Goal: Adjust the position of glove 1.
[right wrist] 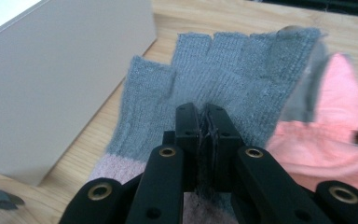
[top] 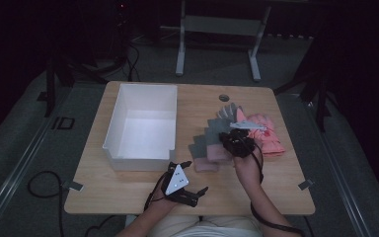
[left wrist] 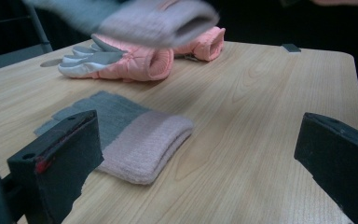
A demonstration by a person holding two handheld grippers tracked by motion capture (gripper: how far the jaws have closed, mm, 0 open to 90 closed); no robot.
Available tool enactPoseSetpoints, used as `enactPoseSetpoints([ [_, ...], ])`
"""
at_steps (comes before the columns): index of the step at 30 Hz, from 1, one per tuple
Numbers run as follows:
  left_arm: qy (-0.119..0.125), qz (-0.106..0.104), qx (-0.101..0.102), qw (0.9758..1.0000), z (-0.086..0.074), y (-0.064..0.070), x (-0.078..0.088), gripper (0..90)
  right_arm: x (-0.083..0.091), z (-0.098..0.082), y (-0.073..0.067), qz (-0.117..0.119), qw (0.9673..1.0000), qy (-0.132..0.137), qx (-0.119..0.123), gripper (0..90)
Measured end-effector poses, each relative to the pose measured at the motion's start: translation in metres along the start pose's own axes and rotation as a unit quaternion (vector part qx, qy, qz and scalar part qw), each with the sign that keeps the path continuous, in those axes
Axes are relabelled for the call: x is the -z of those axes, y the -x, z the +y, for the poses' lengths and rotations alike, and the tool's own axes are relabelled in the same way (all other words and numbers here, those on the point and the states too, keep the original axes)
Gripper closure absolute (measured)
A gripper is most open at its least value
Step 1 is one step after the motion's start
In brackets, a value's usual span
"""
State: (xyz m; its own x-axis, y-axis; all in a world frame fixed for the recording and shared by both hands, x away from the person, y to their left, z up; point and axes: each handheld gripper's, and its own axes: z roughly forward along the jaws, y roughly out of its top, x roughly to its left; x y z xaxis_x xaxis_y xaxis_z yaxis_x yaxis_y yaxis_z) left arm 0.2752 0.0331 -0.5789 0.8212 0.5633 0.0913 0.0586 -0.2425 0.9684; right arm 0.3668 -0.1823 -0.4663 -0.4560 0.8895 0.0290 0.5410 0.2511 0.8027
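Note:
A grey fingerless knit glove with a pale pink cuff hangs a little above the table, my right gripper shut on its palm. In the high view this gripper is right of centre with the held glove spread to its left. In the left gripper view the held glove is a blur at the top. A matching glove lies flat on the wood, near the front. My left gripper rests at the front edge, open, its jaws wide apart with nothing between them.
A white open box stands at the table's left, its wall close beside the held glove. A pair of padded pink gloves lies to the right. A round grommet is at the back.

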Motion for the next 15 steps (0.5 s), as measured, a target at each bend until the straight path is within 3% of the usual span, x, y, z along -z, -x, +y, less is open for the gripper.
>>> enactPoseSetpoints([
  [2,0.0,0.0,0.0,1.0,0.0,0.0,0.0,0.2,-0.003,-0.001,-0.002,0.002,1.0,-0.003,-0.002,84.8],
  [7,-0.001,0.0,0.0,1.0,0.0,0.0,0.0,0.2,-0.028,-0.012,-0.02,0.016,0.9994,-0.029,0.005,84.8],
  [15,-0.005,-0.005,0.004,1.0,0.0,-0.001,-0.001,0.2,-0.055,-0.026,-0.02,0.023,0.9974,-0.069,-0.001,84.7],
])
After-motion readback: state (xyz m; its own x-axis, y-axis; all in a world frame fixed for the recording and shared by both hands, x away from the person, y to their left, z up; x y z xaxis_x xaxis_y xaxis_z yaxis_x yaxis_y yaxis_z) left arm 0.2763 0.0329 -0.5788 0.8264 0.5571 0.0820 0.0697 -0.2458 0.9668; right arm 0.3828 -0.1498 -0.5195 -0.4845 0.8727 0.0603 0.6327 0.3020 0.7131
